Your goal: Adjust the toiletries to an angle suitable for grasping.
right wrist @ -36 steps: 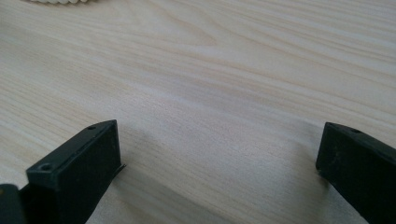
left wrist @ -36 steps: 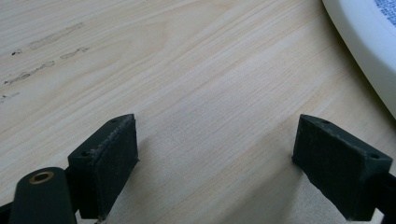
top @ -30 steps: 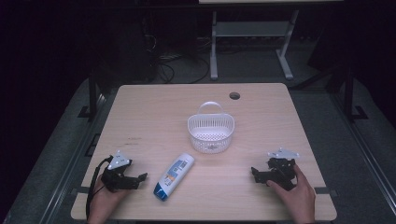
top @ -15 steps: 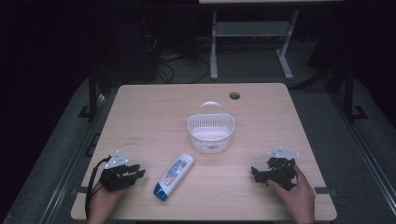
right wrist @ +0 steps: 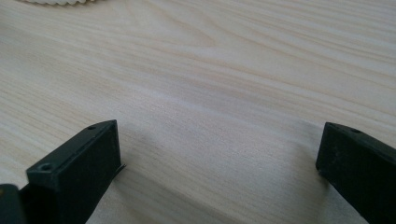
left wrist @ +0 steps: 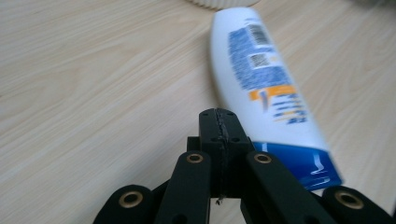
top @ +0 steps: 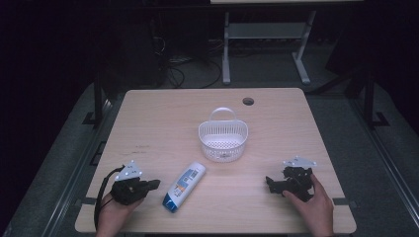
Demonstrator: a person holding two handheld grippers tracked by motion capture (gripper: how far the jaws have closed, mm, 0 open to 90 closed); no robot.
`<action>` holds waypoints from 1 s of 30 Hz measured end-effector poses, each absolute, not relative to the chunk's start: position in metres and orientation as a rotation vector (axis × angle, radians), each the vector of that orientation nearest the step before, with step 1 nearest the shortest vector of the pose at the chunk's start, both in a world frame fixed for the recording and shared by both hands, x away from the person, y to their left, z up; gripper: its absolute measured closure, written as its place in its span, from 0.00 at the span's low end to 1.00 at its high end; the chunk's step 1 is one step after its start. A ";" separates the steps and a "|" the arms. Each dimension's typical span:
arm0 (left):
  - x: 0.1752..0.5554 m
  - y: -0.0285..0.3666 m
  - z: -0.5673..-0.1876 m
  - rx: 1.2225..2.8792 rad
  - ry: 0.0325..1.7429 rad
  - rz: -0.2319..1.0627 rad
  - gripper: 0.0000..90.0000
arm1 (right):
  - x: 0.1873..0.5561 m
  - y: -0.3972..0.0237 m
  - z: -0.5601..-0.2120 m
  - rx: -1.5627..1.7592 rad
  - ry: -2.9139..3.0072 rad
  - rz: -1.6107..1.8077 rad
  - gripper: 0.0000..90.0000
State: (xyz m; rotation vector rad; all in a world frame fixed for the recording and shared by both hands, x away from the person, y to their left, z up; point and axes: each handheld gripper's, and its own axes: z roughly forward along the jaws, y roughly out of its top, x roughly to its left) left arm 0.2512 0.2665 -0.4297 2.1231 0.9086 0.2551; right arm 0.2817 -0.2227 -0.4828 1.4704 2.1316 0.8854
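One bottle is lying flat on the table, just beside your left gripper and in front of the basket. That gripper's jaws have just been closing and are now sitting together with nothing between them, so you are needing to part them before reaching; I judge a grip across the bottle's middle safest. Your right gripper is resting with jaws wide apart, holding nothing. Count: one bottle, one basket, two grippers.

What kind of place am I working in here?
Likely a lab or workshop: a bare wooden table with a cable hole, loose cables on the dark floor, and a metal stand behind.
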 end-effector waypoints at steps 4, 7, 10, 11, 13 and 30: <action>0.249 0.257 -0.426 2.128 0.871 0.235 1.00 | 0.282 -0.223 -0.483 1.470 2.132 0.885 0.00; 0.248 0.253 -0.424 2.131 0.858 0.226 1.00 | 0.282 -0.223 -0.483 1.470 2.131 0.886 0.00; 0.247 0.245 -0.423 2.137 0.831 0.213 1.00 | 0.282 -0.223 -0.483 1.470 2.131 0.886 0.00; 0.246 0.242 -0.422 2.140 0.822 0.208 1.00 | 0.282 -0.223 -0.483 1.470 2.131 0.886 0.00; 0.245 0.232 -0.421 2.153 0.795 0.193 1.00 | 0.282 -0.223 -0.483 1.470 2.130 0.887 0.00; 0.233 0.181 -0.427 2.235 0.658 0.103 1.00 | 0.282 -0.223 -0.483 1.472 2.130 0.887 0.00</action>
